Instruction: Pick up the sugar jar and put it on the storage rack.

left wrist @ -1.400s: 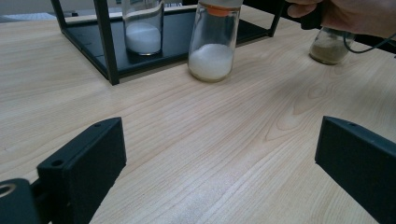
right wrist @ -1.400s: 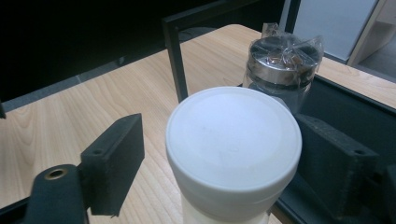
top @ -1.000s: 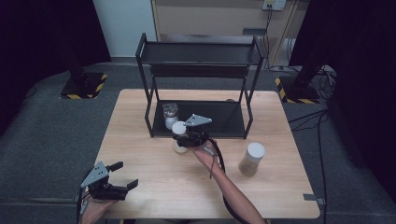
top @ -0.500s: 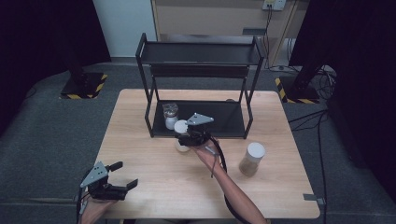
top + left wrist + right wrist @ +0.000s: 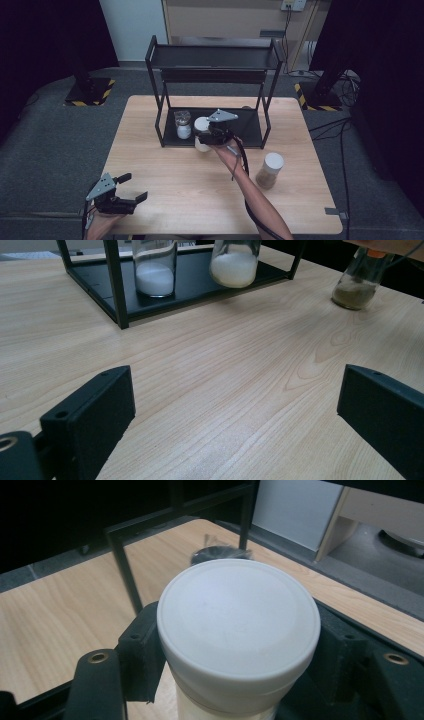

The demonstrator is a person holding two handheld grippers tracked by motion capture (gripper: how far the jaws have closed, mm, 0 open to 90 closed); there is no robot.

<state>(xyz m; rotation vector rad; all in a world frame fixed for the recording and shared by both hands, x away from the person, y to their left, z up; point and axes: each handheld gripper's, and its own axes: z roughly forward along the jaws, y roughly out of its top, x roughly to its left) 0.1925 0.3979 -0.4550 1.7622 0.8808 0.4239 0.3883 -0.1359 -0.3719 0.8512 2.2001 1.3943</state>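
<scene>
White-lidded jar (image 5: pixel 239 625) has risen — clamped between right gripper (image 5: pixel 212 134) jaws.

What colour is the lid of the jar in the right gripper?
White lid, clearest in the right gripper view.

Two handheld grippers, one wide apart, one clamped

Left gripper (image 5: pixel 131 187) low at the near left, resting level in the hand (image 5: pixel 102 222), jaws spread wide. Right gripper (image 5: pixel 202 134) extended forward on an outstretched forearm (image 5: pixel 255 200), jaws pressed tight against a white-lidded jar (image 5: pixel 239 630).
</scene>
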